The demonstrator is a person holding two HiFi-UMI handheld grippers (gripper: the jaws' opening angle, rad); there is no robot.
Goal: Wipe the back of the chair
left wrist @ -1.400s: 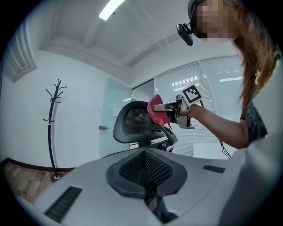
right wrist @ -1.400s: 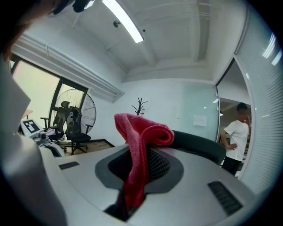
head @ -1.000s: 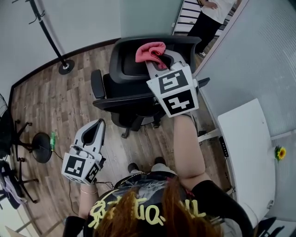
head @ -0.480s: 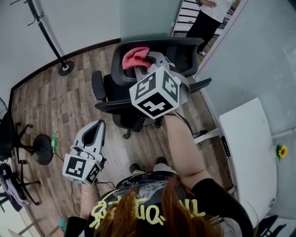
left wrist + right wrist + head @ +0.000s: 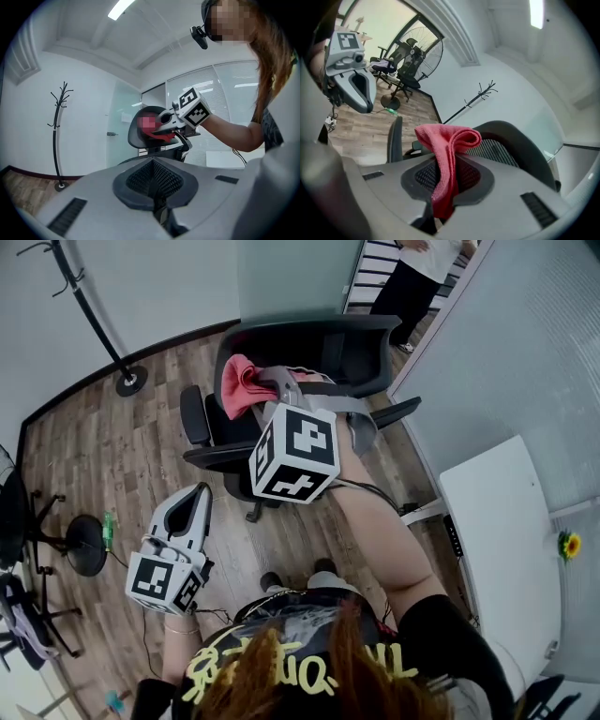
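A black office chair (image 5: pixel 309 348) stands on the wood floor, its curved backrest (image 5: pixel 520 140) toward the far wall. My right gripper (image 5: pixel 258 395) is shut on a folded pink cloth (image 5: pixel 239 385), which it holds by the backrest's left part. In the right gripper view the pink cloth (image 5: pixel 447 154) is pinched between the jaws and folds over above them. In the left gripper view the cloth (image 5: pixel 152 127) lies against the chair back (image 5: pixel 136 136). My left gripper (image 5: pixel 187 517) hangs low at the left, away from the chair, jaws together and holding nothing.
A coat stand (image 5: pixel 89 306) rises at the back left. A second chair and a fan base (image 5: pixel 80 540) sit at the far left. A white desk (image 5: pixel 497 540) is on the right, and a person (image 5: pixel 412 277) stands beyond the chair.
My right gripper has swept the pink cloth leftward and down along the backrest, its marker cube turning. The left gripper has stayed where it was.
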